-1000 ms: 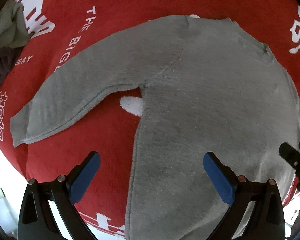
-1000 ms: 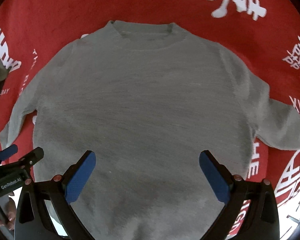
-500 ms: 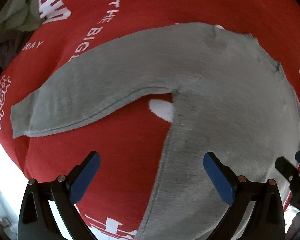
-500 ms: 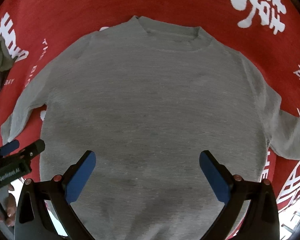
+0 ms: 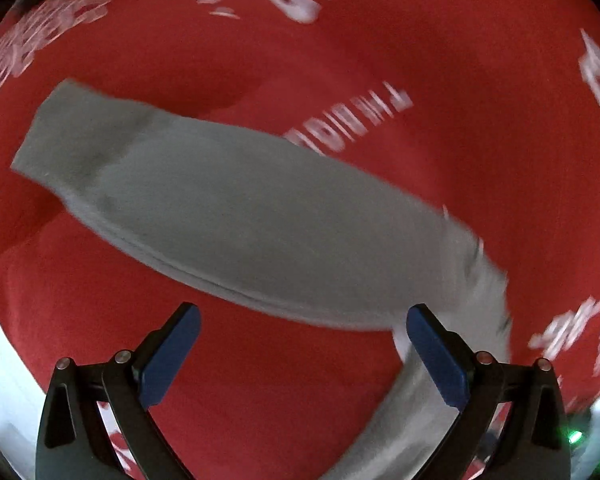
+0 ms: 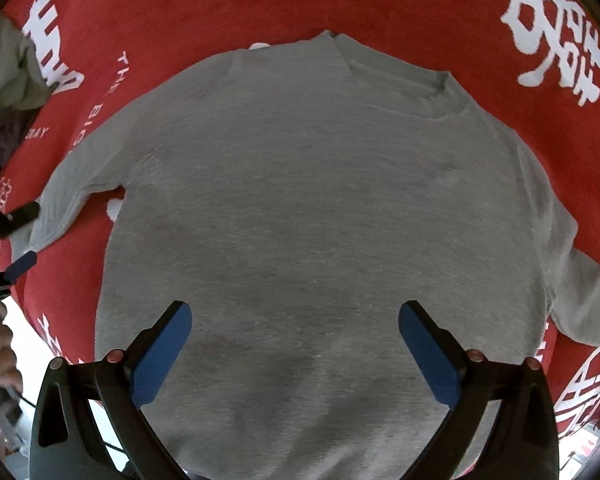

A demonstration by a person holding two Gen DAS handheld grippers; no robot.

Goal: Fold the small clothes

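Flat on the red cloth (image 6: 228, 4), the grey sweater (image 6: 320, 216) lies face up, collar (image 6: 396, 80) at the far side, hem toward the right wrist camera, both sleeves spread outward. Its left sleeve (image 5: 236, 216) runs diagonally across the left wrist view, cuff (image 5: 64, 136) at the upper left, lying on the cloth; this view is motion-blurred. Left gripper (image 5: 300, 360): jaws released and wide apart, hovering just short of the sleeve's lower seam, nothing between the blue pads (image 5: 168, 360). Right gripper (image 6: 296, 356): jaws likewise spread, empty, above the sweater's lower body. White lettering (image 6: 556, 32) is printed across the cloth, which covers the counter. Other bunched clothes (image 6: 4, 92) sit at the far left edge, apart from the sweater.
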